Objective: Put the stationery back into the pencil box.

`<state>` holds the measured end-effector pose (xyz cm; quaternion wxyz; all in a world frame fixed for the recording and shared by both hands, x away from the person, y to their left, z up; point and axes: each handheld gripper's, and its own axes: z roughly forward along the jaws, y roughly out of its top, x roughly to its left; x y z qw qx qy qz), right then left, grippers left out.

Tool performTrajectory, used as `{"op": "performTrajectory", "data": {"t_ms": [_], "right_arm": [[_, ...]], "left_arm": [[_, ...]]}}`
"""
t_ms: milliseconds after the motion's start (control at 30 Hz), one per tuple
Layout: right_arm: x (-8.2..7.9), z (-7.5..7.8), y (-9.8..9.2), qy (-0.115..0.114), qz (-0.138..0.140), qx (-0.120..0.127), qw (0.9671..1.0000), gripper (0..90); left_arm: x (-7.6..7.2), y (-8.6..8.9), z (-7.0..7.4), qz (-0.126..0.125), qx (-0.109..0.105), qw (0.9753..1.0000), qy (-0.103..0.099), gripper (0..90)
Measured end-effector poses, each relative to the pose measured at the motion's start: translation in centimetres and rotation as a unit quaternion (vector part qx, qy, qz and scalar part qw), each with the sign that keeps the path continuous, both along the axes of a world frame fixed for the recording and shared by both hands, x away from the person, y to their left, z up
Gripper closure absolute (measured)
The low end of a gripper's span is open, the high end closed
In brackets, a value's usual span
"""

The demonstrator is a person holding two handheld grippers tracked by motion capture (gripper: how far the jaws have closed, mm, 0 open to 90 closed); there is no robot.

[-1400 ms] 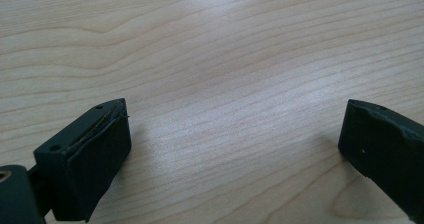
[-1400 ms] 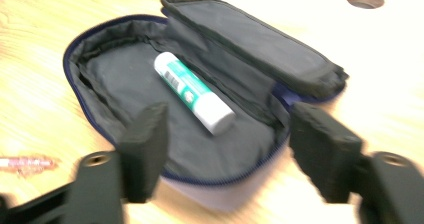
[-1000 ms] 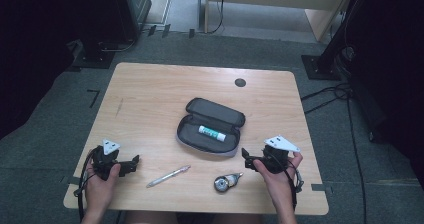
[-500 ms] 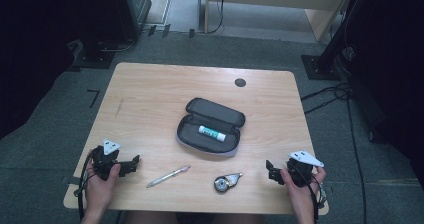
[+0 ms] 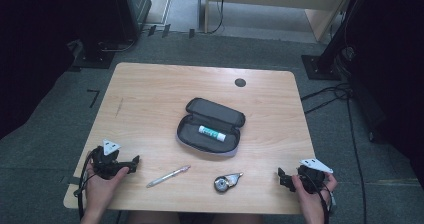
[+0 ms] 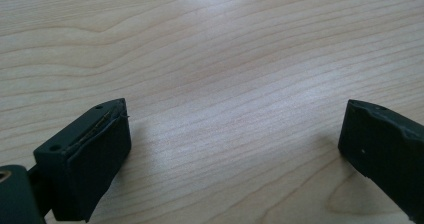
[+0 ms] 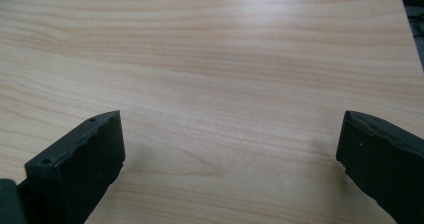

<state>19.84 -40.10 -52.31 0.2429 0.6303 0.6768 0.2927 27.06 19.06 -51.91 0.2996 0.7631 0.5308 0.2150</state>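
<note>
An open dark grey pencil case (image 5: 210, 127) lies in the middle of the wooden table (image 5: 150, 94), with a white and green glue stick (image 5: 212, 133) inside it. A silver pen (image 5: 168, 176) lies near the front edge. To its right sits a small round correction tape dispenser (image 5: 223, 182). My left gripper (image 5: 134, 161) rests at the front left, left of the pen, held by a hand. My right gripper (image 5: 281, 178) sits at the front right corner. Both are open, with bare wood between the jaws in the left gripper view (image 6: 235, 139) and the right gripper view (image 7: 230, 144).
A round black cable grommet (image 5: 240, 82) is set in the table near its far edge. Dark stands and cables (image 5: 325, 91) lie on the grey floor around the table. The table's right edge (image 7: 406, 29) runs close beside the right gripper.
My right gripper has moved back and to the right, away from the correction tape, to the front right corner. The left gripper has stayed in place.
</note>
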Motion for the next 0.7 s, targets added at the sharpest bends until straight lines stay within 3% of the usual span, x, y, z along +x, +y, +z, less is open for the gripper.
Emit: {"op": "performTrajectory", "data": {"t_ms": [267, 533, 700], "right_arm": [[0.0, -0.4, -0.1, -0.005, 0.0, -0.007, 1.0, 0.0], [0.0, -0.4, -0.1, -0.005, -0.001, -0.007, 1.0, 0.0], [0.0, -0.4, -0.1, -0.004, -0.001, -0.006, 1.0, 0.0]], "left_arm": [[-0.3, -0.1, 0.2, -0.005, 0.005, 1.0, -0.001, 0.6], [-0.8, 0.4, 1.0, -0.003, -0.022, 0.9997, -0.013, 0.6], [-1.5, 0.5, 2.6, -0.018, -0.06, 0.9977, -0.026, 0.7]]}}
